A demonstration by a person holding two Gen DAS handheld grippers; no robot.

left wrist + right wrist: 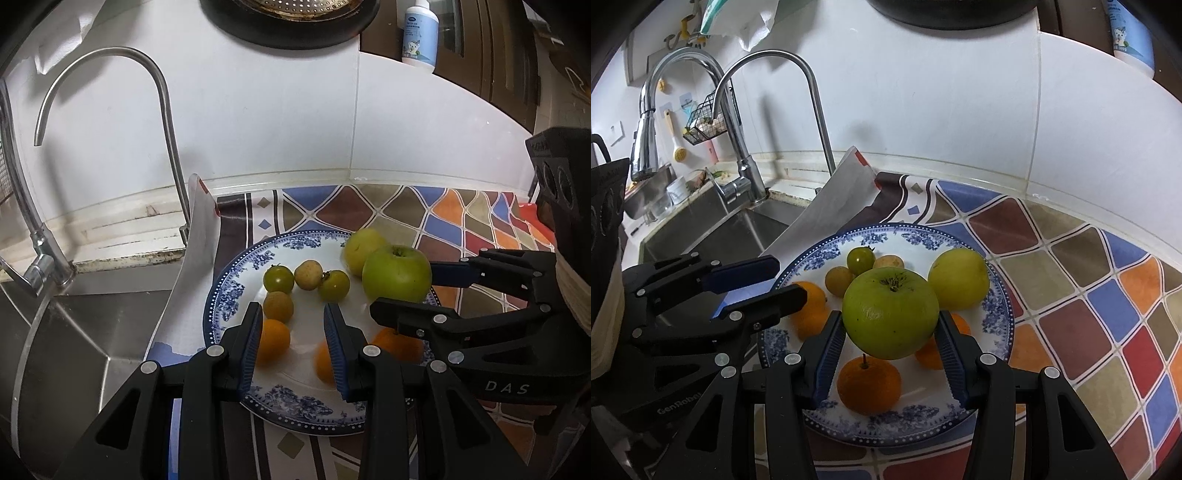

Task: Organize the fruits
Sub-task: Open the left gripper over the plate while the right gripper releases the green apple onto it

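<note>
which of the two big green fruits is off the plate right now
The green apple with the dark stem, gripped in the right tongs above the plate. The paler yellow-green apple lies on the plate behind it.

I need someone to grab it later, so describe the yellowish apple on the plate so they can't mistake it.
Find the blue and white patterned plate on the colourful tiled counter beside the sink. The yellowish apple sits at its far right rim, behind the green apple held in the right gripper. It is paler and yellower than that one and bigger than the other fruits.
</note>
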